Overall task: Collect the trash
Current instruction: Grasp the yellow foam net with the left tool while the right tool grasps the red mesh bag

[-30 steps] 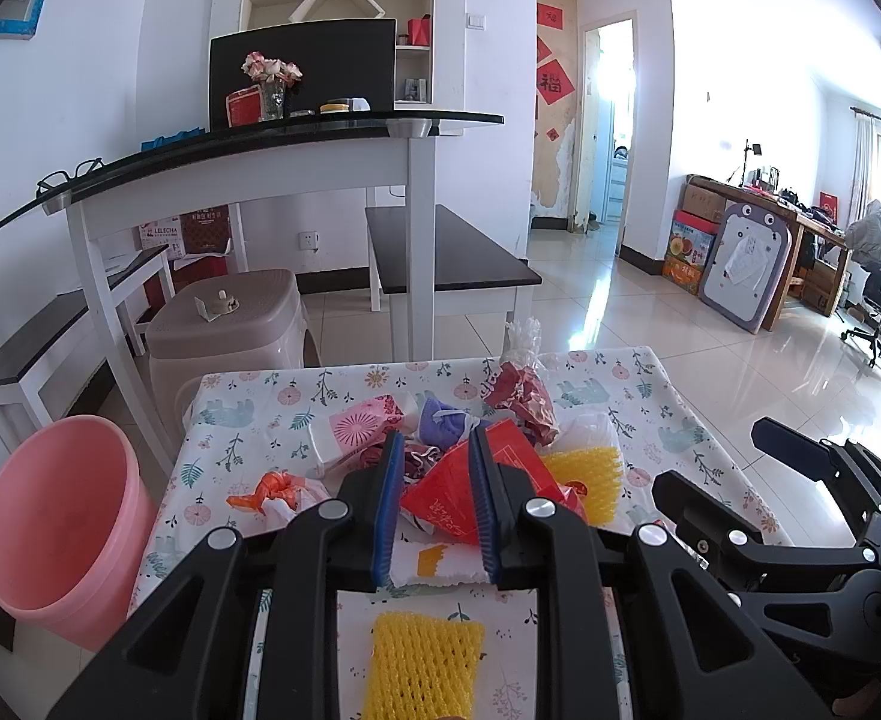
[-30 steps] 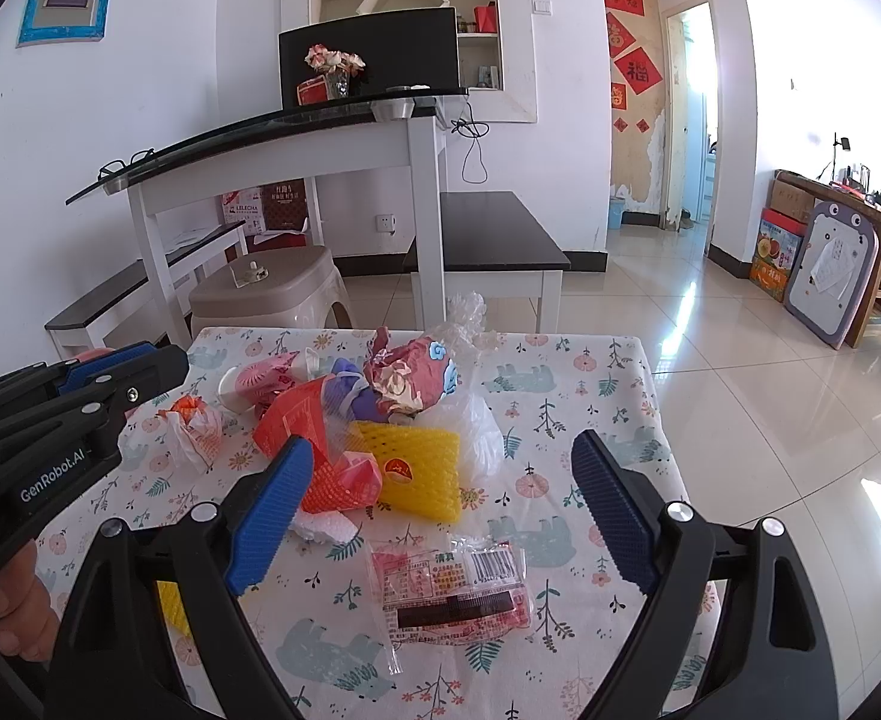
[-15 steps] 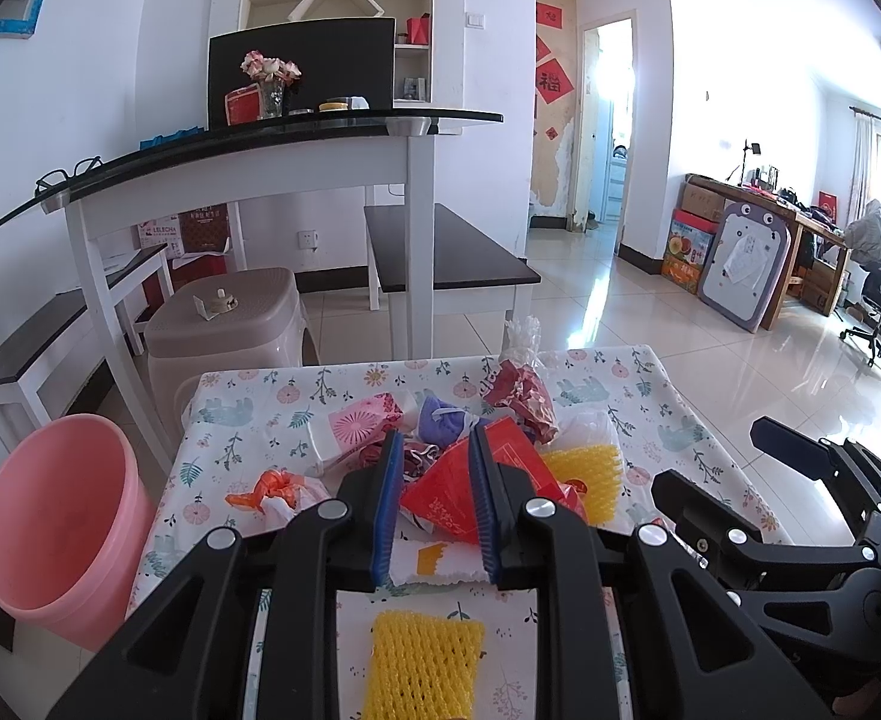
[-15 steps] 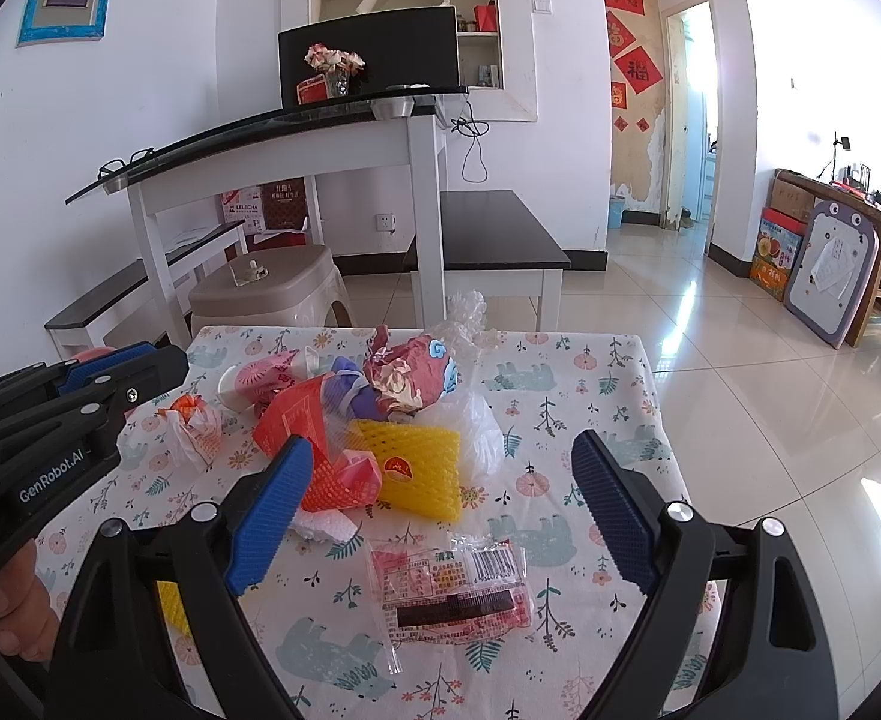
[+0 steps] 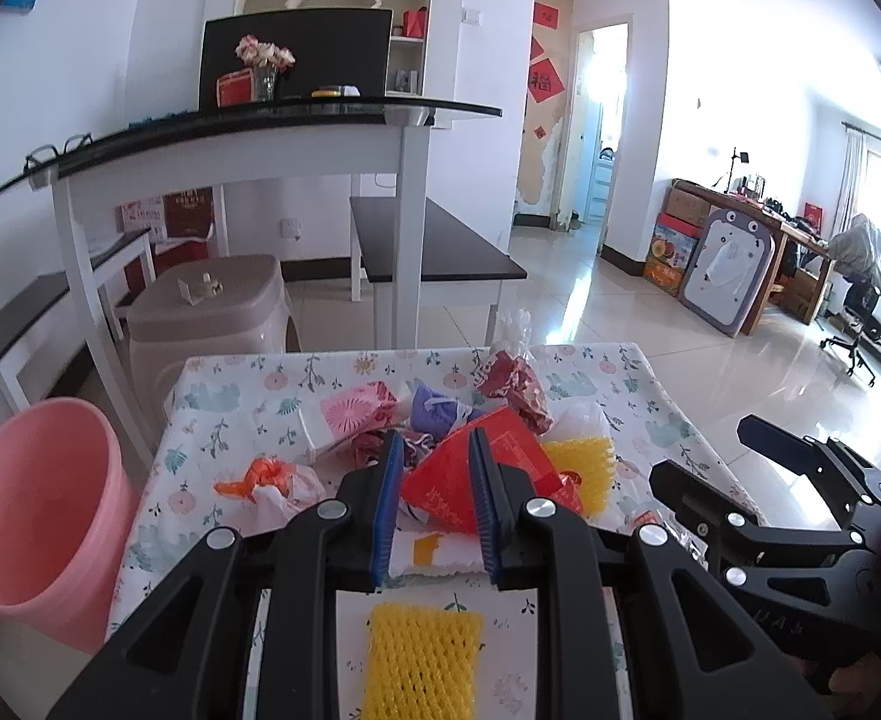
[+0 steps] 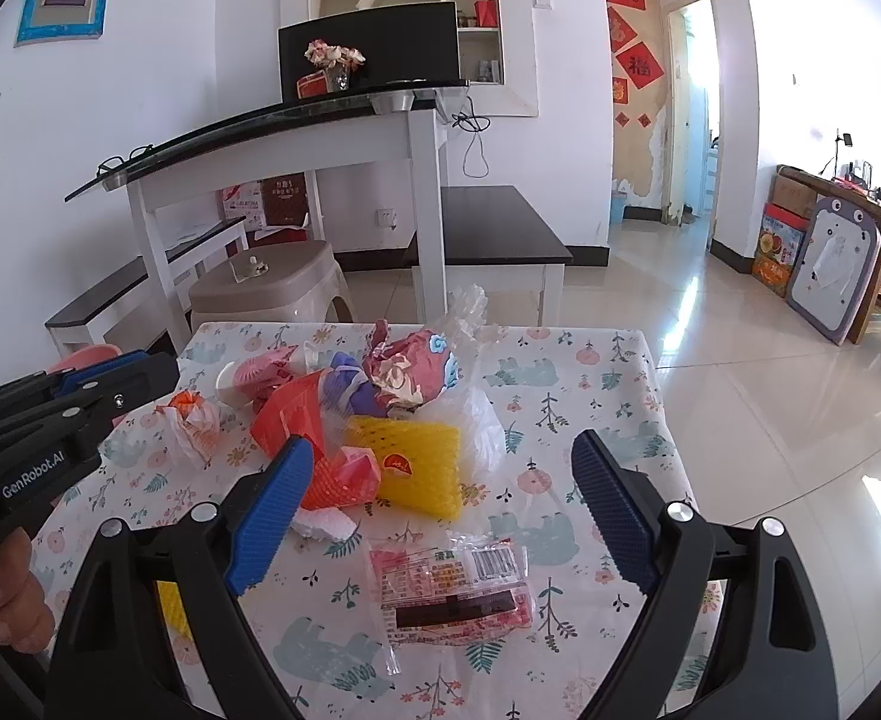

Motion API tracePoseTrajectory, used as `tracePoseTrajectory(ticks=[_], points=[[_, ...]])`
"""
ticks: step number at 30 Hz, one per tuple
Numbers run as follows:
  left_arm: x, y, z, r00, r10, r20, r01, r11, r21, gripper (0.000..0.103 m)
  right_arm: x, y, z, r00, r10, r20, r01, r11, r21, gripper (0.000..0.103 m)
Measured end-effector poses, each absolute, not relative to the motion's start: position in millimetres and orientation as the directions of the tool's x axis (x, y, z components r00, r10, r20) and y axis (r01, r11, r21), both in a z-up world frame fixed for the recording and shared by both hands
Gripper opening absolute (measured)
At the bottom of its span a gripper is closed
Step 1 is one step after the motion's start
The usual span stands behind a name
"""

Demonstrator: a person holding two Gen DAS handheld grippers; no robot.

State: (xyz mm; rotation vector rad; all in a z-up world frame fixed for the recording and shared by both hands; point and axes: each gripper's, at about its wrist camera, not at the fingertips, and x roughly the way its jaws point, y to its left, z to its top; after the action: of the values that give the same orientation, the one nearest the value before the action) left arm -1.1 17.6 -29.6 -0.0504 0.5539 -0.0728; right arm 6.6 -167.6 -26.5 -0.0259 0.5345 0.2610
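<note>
The trash (image 6: pixel 380 420) is lying in a loose heap near the middle of the counter (image 6: pixel 590 384), and nothing of it is showing inside the pink bin (image 5: pixel 38 516) standing on the floor just beside the counter's left edge. The bin's inside is looking bare as far as the left wrist view shows, so the collecting is judged to be barely started, with every piece left to move.

In the heap, a red packet (image 5: pixel 488 468) is sitting against a yellow foam net (image 6: pixel 410 462), with a purple wrapper (image 5: pixel 434 414), a pink wrapper (image 5: pixel 356 414), a red foil wrapper (image 6: pixel 410 372) and a clear bag (image 6: pixel 476 420) around them. An orange-and-white scrap (image 5: pixel 266 480) is lying apart to the left, a 2nd foam net (image 5: pixel 419 660) is lying near the front edge, and a flat snack packet (image 6: pixel 452 582) is lying in front of the heap.

The left gripper (image 5: pixel 434 510) is standing about half open, hanging above the counter before the red packet and gripping nothing. The right gripper (image 6: pixel 434 504) is spread wide, framing the snack packet without touching it, and holding nothing.
</note>
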Motion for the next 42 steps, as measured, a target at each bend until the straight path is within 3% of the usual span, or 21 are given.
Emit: tracePoseTrajectory(ticks=[5, 20, 35, 42], points=[[0, 33, -31, 0.831, -0.102, -0.547, 0.046, 0.992, -0.115, 0.028, 9, -167, -44, 0.818, 0.254, -0.516, -0.267, 0.962, 0.052, 0.089], [-4, 110, -52, 0.761, 0.0, -0.648, -0.123, 0.982, -0.144, 0.03, 32, -183, -46, 0.769, 0.304, -0.562, -0.282, 0.951, 0.129, 0.088], [53, 99, -50, 0.736, -0.058, -0.675, -0.063, 0.986, -0.153, 0.03, 47, -169, -46, 0.685, 0.44, -0.581, -0.405, 0.893, 0.198, 0.066], [97, 96, -62, 0.695, -0.1, -0.712, -0.049, 0.981, -0.186, 0.03, 53, -157, -48, 0.626, 0.509, -0.59, -0.466, 0.851, 0.24, 0.064]])
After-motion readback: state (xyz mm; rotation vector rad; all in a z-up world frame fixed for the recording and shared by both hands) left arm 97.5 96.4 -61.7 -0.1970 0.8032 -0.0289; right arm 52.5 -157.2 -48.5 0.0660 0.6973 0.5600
